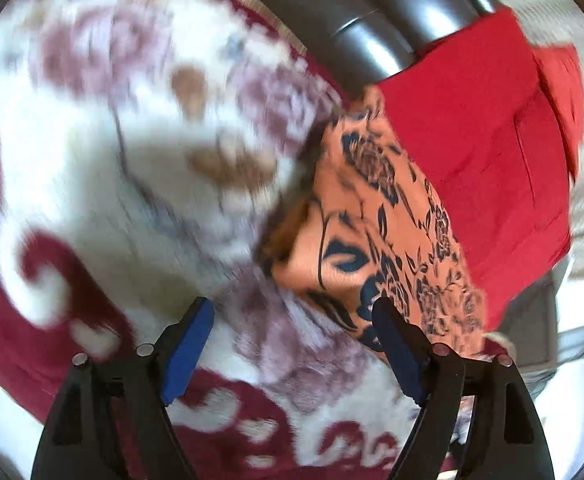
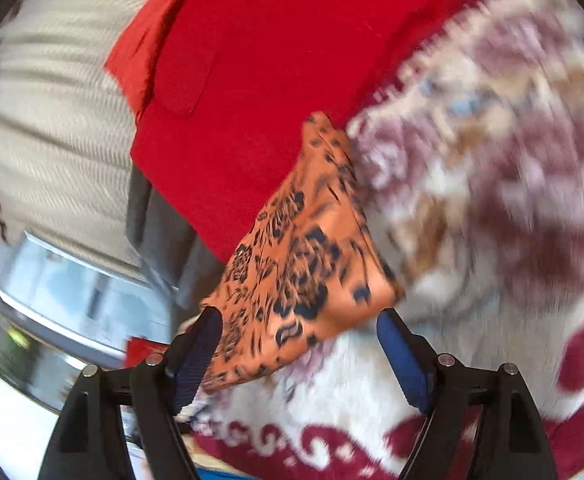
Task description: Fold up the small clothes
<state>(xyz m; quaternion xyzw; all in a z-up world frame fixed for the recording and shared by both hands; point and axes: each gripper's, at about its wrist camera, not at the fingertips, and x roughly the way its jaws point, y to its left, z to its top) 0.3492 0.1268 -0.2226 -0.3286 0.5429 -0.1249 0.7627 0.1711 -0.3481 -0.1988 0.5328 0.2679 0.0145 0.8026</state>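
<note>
Orange floral garment (image 2: 308, 256): small printed cloth, dark blue flowers on orange, lying folded into a compact wedge on a plush maroon-and-cream blanket (image 2: 492, 184). Both views are blurred by motion; fine detail is unreliable.

Right gripper (image 2: 300, 344): jaws wide apart, blue pads clear of the fabric. One corner of the garment lies between and just ahead of the fingers, not pinched.

Left gripper (image 1: 292, 336): jaws likewise wide apart, nothing clamped. The garment (image 1: 376, 240) sits ahead and toward the right-hand finger, its near edge just beside that pad; whether it touches cannot be told.

Beyond the garment: red cloth (image 2: 275, 64), larger, with a patch pocket, lying partly under or against the orange piece; grey fabric (image 2: 159, 232) beside it; a cream ribbed textile (image 2: 47, 120) farther out.

Step in hand, as judged: garment released, a fold apparently just laid down.

Next move, as judged: either a fresh pinch on an edge for one more fold, or clearing away toward the next piece. Loose, slippery cloth may spring open if brushed.
</note>
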